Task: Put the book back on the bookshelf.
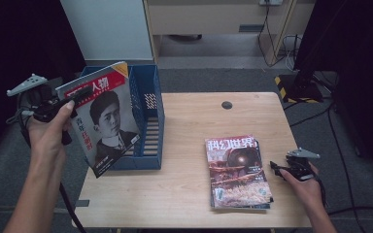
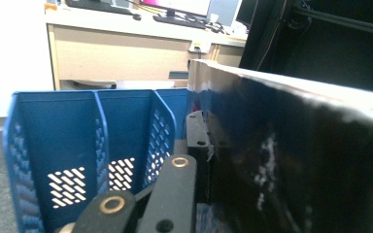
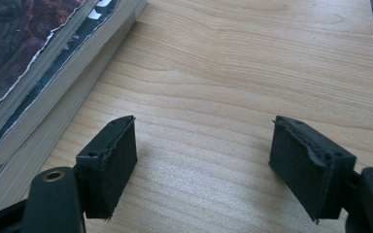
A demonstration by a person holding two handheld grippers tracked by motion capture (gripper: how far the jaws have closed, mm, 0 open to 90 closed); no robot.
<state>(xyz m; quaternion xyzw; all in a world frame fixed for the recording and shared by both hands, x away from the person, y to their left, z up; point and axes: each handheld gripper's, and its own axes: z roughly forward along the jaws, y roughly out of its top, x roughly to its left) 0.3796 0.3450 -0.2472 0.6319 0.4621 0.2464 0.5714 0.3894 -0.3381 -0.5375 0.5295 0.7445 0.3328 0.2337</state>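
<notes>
A light wooden table [image 1: 184,184] stands on grey carpet [image 1: 213,77], a pale desk [image 2: 126,53] behind.

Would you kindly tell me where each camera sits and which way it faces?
High view: above the table, looking forward and down; both forearms show.
Left gripper view: on the left gripper, facing the blue file rack; its fingers clamp the portrait magazine.
Right gripper view: on the right gripper, facing the tabletop.
Shared: the magazine stack.
</notes>
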